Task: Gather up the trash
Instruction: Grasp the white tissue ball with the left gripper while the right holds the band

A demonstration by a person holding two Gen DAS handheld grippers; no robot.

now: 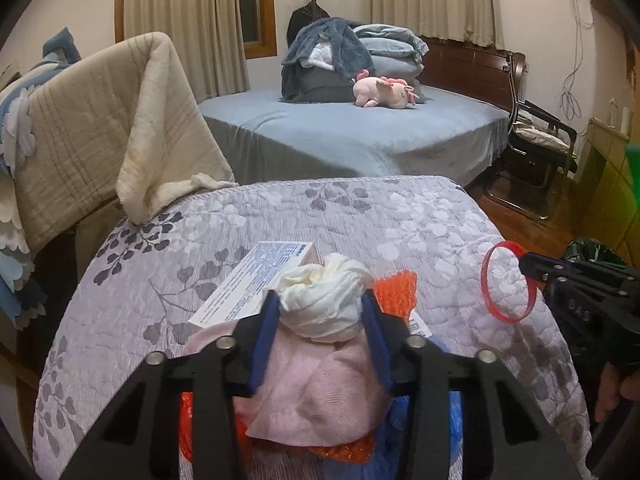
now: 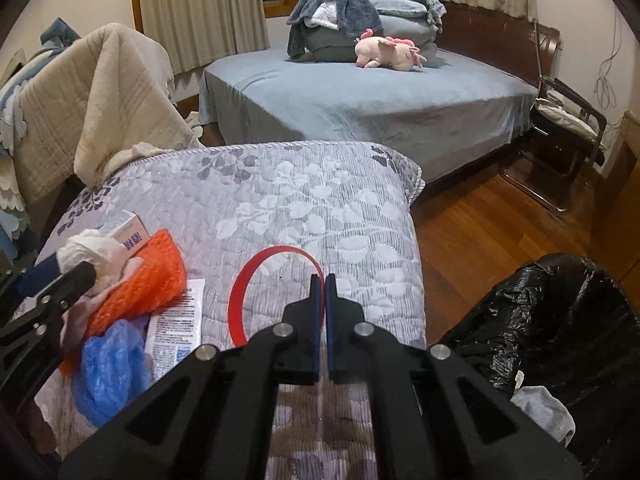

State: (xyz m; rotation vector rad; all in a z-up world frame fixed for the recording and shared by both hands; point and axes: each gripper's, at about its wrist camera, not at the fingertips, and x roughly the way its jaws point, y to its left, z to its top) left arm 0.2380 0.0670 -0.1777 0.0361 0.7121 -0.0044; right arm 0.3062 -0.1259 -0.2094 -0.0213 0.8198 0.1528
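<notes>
Right gripper is clamped on a thin red plastic ring, left gripper on a crumpled white tissue wad; pickup judged done, carriage to the black bin bag beside the quilt is called for.

box: your left fingers hide its near end
leaflet: half under the blue bag
bin bag: cut by the frame's right edge

my black left gripper with blue pads: white crumpled tissue wad | my right gripper: thin red plastic ring | grey quilted bedspread: pale leaf print | orange bubble wrap | black bin bag
</notes>
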